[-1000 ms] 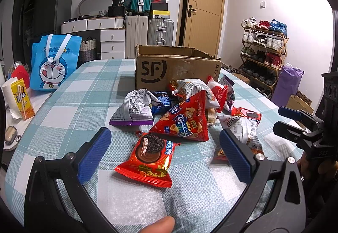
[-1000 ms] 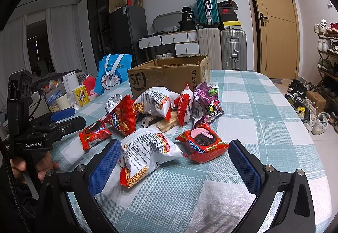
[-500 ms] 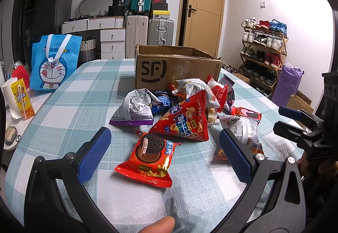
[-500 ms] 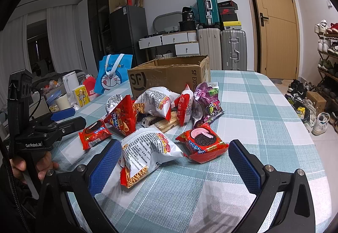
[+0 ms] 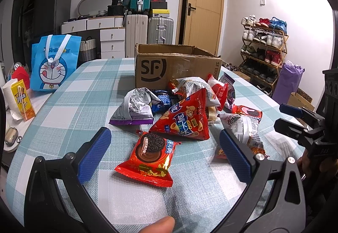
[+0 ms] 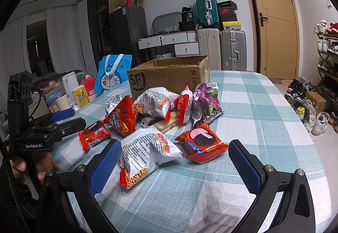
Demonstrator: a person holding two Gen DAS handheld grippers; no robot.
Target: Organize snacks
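Snack packets lay in a loose heap on the checked tablecloth (image 5: 63, 119), just in front of the open cardboard box (image 5: 175, 68), which stood behind the pile toward the table's far side. Nearest the left gripper (image 5: 164, 146) was a red chocolate-cookie packet (image 5: 150, 159), lying flat and apart from the heap, roughly centred between the two blue pads. Behind it leaned a red triangular chip bag (image 5: 186, 123), with a silver-and-purple bag (image 5: 135, 109) to its left and a blue packet (image 5: 162, 101) wedged between them.

In the right wrist view, the right gripper (image 6: 175, 159) faced a white noodle-snack bag (image 6: 147, 148) beside its left pad and a pink-cream cookie packet (image 6: 202, 145) just right of that. A purple candy bag (image 6: 206, 104) and a slim red-and-white sachet (image 6: 184, 104) stood further back against the pile.

Both grippers stood released, jaws wide, nothing between the pads; neither touched a packet.

Judgement: step in hand was the first pick, nothing yet boxed as far as the views showed (box interior hidden). The chocolate-cookie packet looked the easiest target for the left gripper: isolated, flat, already aligned. Advice: lower the pads to straddle its short width, close gently on the puffed middle rather than the crimped ends, since foil slips. The right gripper should take the pink-cream packet, not the noodle bag, which overlapped its neighbour.

Off to the left sat a blue cartoon tote (image 5: 52, 64) and a yellow drink carton (image 5: 23, 100).
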